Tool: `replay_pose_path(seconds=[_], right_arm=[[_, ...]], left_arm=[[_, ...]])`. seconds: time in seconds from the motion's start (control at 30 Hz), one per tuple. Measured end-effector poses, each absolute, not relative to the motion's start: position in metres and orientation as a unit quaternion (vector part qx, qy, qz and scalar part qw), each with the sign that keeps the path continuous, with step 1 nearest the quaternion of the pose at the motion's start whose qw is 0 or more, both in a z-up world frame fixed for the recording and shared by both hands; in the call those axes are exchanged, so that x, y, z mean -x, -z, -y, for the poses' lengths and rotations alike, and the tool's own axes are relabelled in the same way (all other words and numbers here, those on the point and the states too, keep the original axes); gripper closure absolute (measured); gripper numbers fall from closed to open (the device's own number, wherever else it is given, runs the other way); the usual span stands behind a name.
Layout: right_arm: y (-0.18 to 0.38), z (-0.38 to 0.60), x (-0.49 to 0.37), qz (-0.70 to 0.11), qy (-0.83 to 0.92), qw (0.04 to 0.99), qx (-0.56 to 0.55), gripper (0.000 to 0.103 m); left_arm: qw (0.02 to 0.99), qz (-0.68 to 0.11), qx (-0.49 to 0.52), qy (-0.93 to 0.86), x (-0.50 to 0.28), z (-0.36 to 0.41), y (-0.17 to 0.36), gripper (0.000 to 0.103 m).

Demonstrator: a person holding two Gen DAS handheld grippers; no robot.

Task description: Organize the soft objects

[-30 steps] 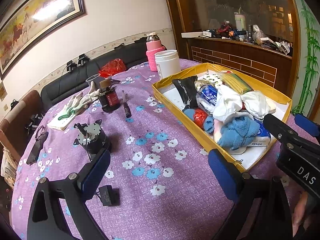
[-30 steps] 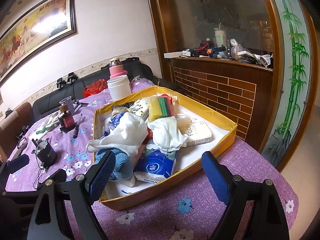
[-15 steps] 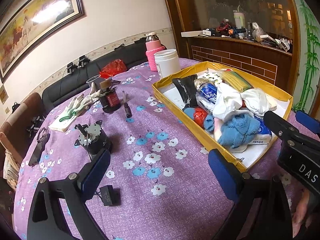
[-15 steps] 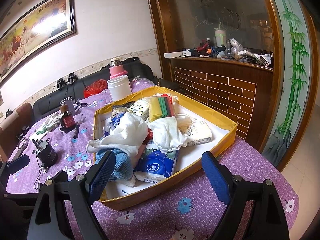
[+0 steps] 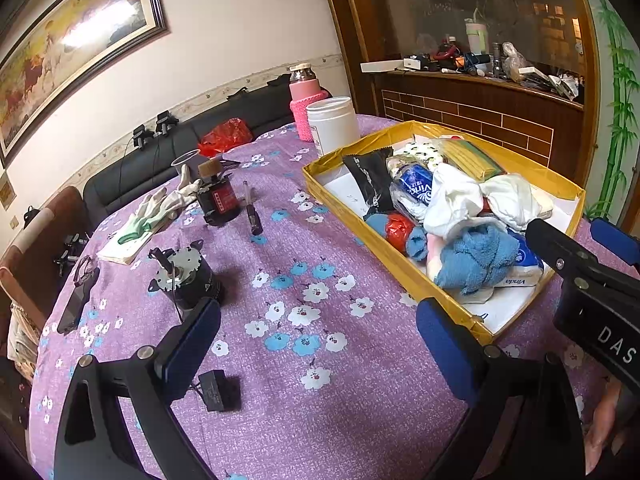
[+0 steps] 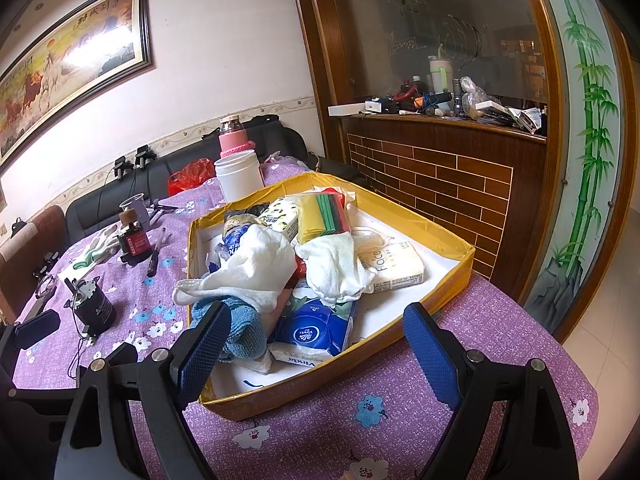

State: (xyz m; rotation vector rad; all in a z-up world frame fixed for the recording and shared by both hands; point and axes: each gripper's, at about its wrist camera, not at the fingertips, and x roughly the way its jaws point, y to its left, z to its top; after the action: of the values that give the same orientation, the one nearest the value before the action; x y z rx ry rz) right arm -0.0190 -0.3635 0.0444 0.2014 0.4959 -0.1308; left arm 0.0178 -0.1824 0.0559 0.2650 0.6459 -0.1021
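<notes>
Both tongs hang with their blue-padded jaws wide apart and hold nothing: the left gripper [image 5: 318,344] over the purple flowered tablecloth [image 5: 280,280], the right gripper [image 6: 318,346] at the near end of the shallow yellow cardboard tray [image 6: 436,236]. Inside the tray lie a blue terry cloth [image 6: 244,328], two crumpled white towels [image 6: 256,268], a blue tissue pack [image 6: 316,330] and a white tissue pack [image 6: 394,266]. Beside the tray stands a white plastic jar [image 6: 239,176].
</notes>
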Motion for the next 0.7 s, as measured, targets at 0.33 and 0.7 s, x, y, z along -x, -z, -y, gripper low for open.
replay_pose_path(seconds=[0.33, 0.7], right_arm=[[-0.0444, 0.3635, 0.0193, -0.245, 0.064, 0.962, -0.100, 0.012], [-0.0442, 0.3617, 0.0185, -0.245, 0.062, 0.962, -0.100, 0.012]], left_arm=[[0.938, -0.315, -0.135, 0.051, -0.0178, 0.1823, -0.0556, 0.005], [0.938, -0.313, -0.141, 0.056, -0.0152, 0.1848, -0.0549, 0.005]])
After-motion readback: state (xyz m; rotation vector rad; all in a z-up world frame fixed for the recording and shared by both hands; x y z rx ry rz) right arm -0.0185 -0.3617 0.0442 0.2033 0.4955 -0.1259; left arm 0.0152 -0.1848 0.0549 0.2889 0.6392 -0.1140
